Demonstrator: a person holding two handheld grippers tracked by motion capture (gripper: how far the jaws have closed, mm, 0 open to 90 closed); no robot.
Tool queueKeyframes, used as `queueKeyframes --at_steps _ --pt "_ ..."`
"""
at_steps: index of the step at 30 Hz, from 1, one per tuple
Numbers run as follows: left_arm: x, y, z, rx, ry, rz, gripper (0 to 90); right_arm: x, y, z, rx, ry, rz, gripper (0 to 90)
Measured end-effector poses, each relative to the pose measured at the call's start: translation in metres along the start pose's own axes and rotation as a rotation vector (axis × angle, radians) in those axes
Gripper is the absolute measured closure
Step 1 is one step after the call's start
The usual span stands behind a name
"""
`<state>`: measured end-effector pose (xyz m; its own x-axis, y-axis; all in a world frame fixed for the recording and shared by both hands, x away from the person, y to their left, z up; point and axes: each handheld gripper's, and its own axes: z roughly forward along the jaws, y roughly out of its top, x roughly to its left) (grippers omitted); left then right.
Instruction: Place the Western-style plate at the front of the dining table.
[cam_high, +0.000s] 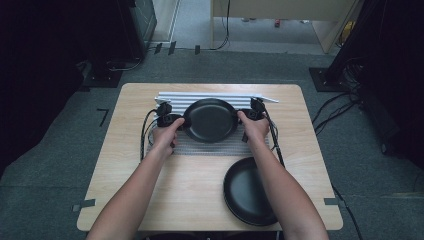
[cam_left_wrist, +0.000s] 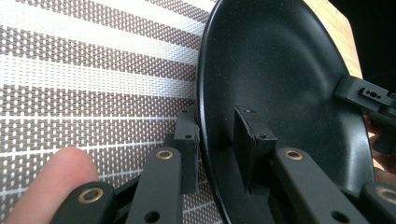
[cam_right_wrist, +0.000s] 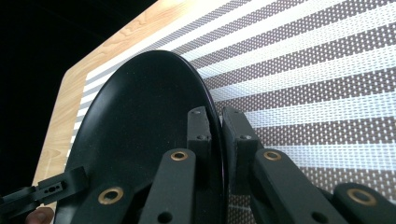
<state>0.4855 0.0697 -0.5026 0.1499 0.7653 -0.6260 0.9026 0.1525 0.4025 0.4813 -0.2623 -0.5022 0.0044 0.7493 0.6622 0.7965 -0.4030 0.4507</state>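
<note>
Nearest the person, a second black plate (cam_high: 248, 192) lies flat on the wooden tabletop (cam_high: 125, 190). Beyond it, over the striped woven placemat (cam_high: 210, 147), the left gripper (cam_high: 177, 121) and right gripper (cam_high: 246, 115) each have their fingers clamped on opposite rims of the black plate (cam_high: 210, 119), one finger inside, one outside.

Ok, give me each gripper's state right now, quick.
Left gripper: closed on the rim of the black plate, fingers either side.
Right gripper: closed on the opposite rim of the same plate.
</note>
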Motion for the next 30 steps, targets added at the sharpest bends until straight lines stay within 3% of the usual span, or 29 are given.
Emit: queueKeyframes --at_steps 12,21,30 --pt "-0.002 0.000 0.009 0.002 0.010 0.010 72.2 -0.009 0.005 0.008 -0.002 -0.016 0.012 81.6" --pt "-0.001 -0.002 0.010 -0.021 0.010 -0.009 74.5 -0.016 0.002 0.013 -0.026 0.004 -0.008 80.6" --pt "-0.003 -0.003 0.009 -0.020 0.019 -0.005 74.3 -0.014 0.001 0.012 -0.025 -0.013 -0.030 80.2"
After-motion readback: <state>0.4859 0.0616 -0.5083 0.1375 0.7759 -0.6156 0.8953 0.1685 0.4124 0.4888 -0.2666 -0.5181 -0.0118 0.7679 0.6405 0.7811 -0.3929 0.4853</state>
